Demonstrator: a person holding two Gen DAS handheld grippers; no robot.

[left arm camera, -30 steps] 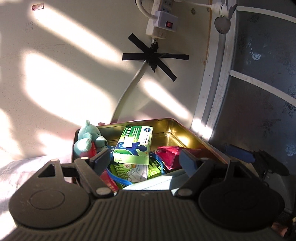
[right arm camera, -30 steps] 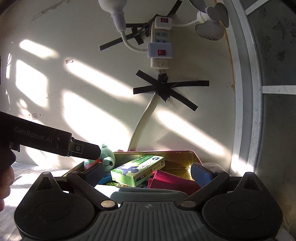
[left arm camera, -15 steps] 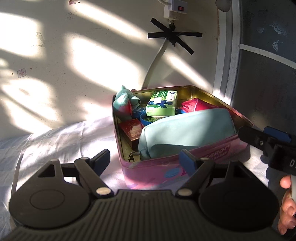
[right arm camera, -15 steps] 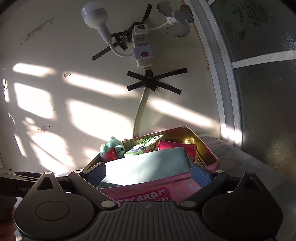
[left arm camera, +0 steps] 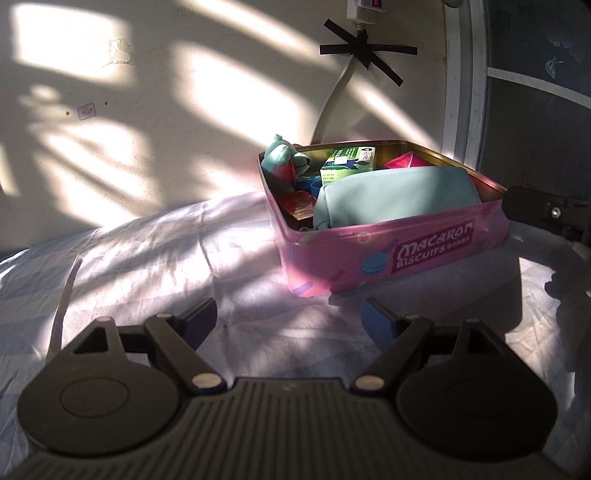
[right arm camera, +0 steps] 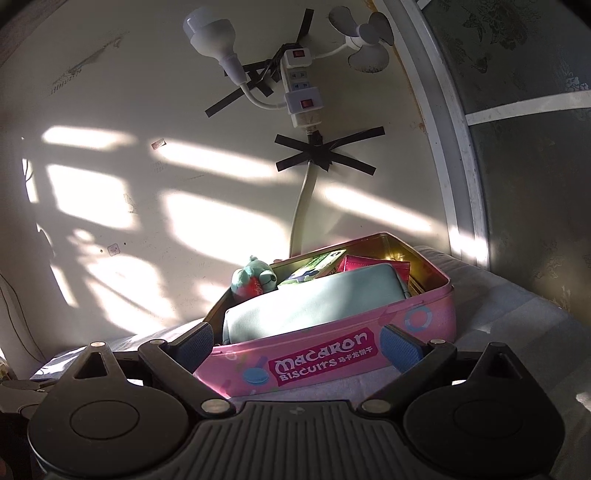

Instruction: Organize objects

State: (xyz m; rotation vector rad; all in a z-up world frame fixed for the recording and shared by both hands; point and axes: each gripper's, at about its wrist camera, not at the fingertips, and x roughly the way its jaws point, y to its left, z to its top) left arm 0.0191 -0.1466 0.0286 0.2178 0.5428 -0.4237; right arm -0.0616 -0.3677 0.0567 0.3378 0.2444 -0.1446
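A pink Macaron Biscuits tin [left arm camera: 399,254] [right arm camera: 332,365] stands open on the cloth-covered table. Inside lie a pale teal pouch [left arm camera: 395,199] [right arm camera: 314,299], a teal plush toy [left arm camera: 282,162] [right arm camera: 255,278], a green box [left arm camera: 349,160] [right arm camera: 317,264] and a pink-red item [left arm camera: 404,161] [right arm camera: 373,263]. My left gripper [left arm camera: 291,325] is open and empty, well in front of the tin. My right gripper [right arm camera: 295,345] is open and empty, just in front of the tin's front wall. The right gripper's body shows at the right edge of the left wrist view [left arm camera: 543,214].
The wall behind carries a taped cable [right arm camera: 325,155], a power strip [right arm camera: 301,92], a lamp [right arm camera: 210,33] and a small fan [right arm camera: 367,40]. A window frame [right arm camera: 454,155] stands to the right. The wrinkled cloth [left arm camera: 147,266] spreads left of the tin.
Both grippers have drawn back from inside and over the tin. The teal pouch now lies in the tin, and the whole tin is in view.
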